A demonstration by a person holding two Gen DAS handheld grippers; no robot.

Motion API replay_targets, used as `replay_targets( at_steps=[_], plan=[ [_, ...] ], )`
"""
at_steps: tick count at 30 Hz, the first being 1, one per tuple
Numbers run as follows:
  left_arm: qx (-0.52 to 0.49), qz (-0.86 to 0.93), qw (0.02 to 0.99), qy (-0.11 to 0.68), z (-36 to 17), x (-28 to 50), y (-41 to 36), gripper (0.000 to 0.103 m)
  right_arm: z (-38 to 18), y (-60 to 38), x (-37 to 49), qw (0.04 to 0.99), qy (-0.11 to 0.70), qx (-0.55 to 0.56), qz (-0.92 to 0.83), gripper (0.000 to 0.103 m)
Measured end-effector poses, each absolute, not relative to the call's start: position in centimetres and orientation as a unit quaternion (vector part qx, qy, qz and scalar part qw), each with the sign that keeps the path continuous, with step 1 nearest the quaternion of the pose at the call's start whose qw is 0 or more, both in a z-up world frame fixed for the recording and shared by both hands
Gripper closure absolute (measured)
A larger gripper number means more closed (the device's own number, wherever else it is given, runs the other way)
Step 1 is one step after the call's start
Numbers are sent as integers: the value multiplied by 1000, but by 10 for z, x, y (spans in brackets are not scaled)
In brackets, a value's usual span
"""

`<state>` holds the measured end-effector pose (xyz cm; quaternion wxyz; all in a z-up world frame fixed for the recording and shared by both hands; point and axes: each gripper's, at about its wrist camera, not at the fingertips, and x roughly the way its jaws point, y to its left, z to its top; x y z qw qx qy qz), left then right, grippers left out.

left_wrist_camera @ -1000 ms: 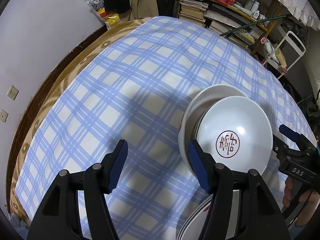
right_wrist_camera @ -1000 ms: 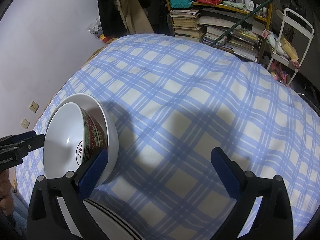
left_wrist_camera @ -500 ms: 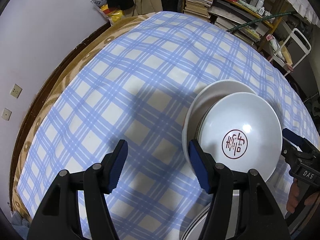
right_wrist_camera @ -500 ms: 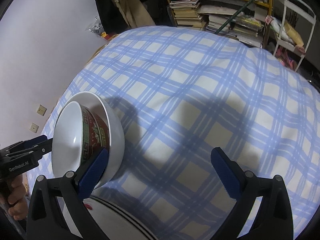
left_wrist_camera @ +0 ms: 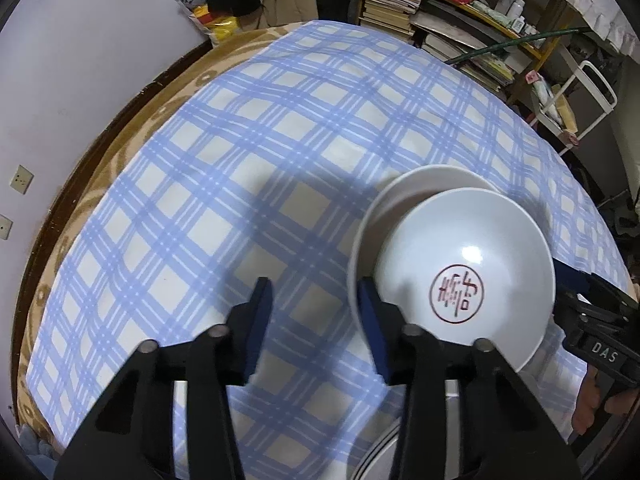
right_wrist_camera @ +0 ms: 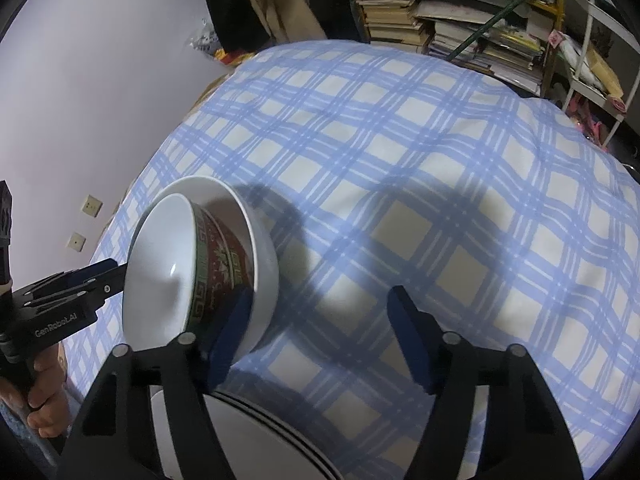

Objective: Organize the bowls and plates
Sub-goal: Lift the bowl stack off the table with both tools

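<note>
Black plastic arms with blue pads fill the near edge of both wrist views. The left gripper (left_wrist_camera: 314,320) stands with its fingers spread apart and nothing between them; its right-hand pad sits just beside the outer wall of the nested bowls. The right gripper (right_wrist_camera: 320,336) is likewise spread wide and holds nothing, with its left-hand pad close against the lower side of the same bowls; whether either pad truly touches the ceramic cannot be told. Beneath the fingers, at the very bottom of each view, lies a stack of white plates (right_wrist_camera: 256,436) with dark rim lines, partly hidden by the gripper arms. Just beyond it sit the two nested bowls: a plain white outer bowl (left_wrist_camera: 400,200) and, inside it, a patterned bowl (left_wrist_camera: 464,272) whose white interior carries a red circular character mark and whose outside, seen from the right wrist, bears a red and green band (right_wrist_camera: 218,268). In both views the pair looks tipped, but the fisheye makes the tilt hard to judge. They rest on a blue and white checked tablecloth (left_wrist_camera: 280,128) that covers the round table, with a brown patterned cloth (left_wrist_camera: 132,136) showing at its left edge. Farther off stand cluttered shelves of books (right_wrist_camera: 400,4), a white metal rack (left_wrist_camera: 592,92), and a pale wall with two sockets (right_wrist_camera: 84,220).
</note>
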<state>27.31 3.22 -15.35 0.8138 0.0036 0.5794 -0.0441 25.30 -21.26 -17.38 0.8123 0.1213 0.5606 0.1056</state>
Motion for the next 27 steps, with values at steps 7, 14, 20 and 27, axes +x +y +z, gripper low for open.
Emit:
replay_targets(
  at_steps=[7, 14, 20, 27],
  plan=[
    [7, -60, 808, 587, -153, 280, 26, 78, -175, -210, 267, 790, 588, 121, 124, 50],
    [-22, -62, 799, 598, -159, 287, 33, 79, -178, -201, 279, 771, 609, 133, 132, 67],
    [-49, -69, 790, 608, -163, 292, 39, 79, -178, -197, 282, 761, 620, 131, 137, 75],
    [-42, -60, 791, 608, -165, 291, 33, 87, -175, -187, 279, 763, 619, 134, 130, 92]
  ],
)
